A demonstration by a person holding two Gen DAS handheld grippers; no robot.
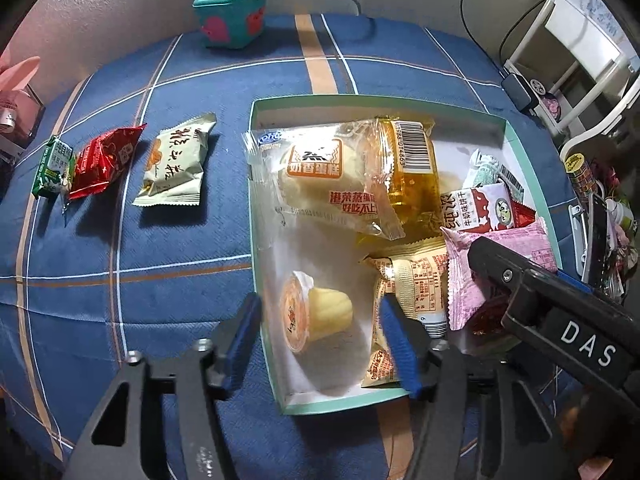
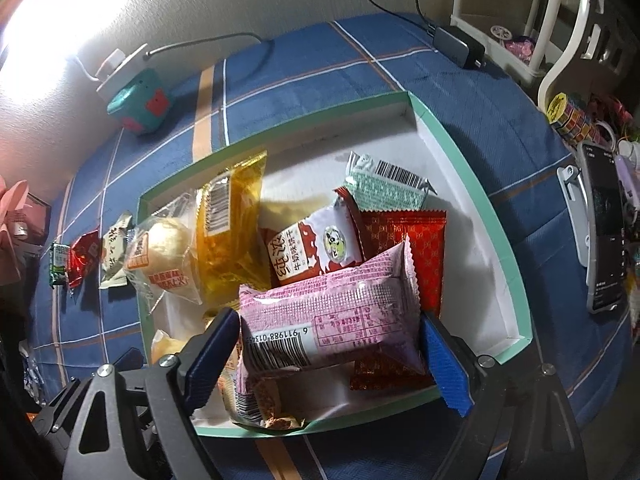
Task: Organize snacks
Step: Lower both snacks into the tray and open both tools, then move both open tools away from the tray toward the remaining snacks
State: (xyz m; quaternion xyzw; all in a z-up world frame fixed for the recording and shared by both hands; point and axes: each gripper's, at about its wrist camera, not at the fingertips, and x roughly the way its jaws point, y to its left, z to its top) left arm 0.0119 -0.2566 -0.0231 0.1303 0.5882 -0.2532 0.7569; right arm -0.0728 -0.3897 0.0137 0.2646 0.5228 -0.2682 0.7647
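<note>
Below, a blue plaid cloth point(image 1: 180, 248) covered the table, soft and slightly rumpled, crossed by white and tan lines. On it sat a shallow cardboard box point(image 1: 256, 216) with a mint-green rim and white inside, holding most of the snacks: a glossy clear pack with a pale round cake point(image 1: 320, 176), an amber see-through pack point(image 1: 408, 176) with a barcode, a small jelly cup point(image 1: 316, 310) of yellow plastic lying on its side, a beige pack point(image 1: 404, 292) and a crinkly pink pack point(image 2: 332, 320) with serrated ends lying on top of a red foil one point(image 2: 424, 248). Three packs lay in a row on the cloth left of the box: green point(image 1: 54, 172), shiny red point(image 1: 104, 162) and cream point(image 1: 176, 168). The left gripper point(image 1: 320, 330) hung over the box's near-left corner with its ridged blue pads parted; the jelly cup lay between them, untouched. The right gripper point(image 2: 332, 354) stood spread wide around the pink pack; I could not tell whether its pads pressed the wrapper. A teal cube point(image 1: 232, 16) stood at the far edge by the wall.
</note>
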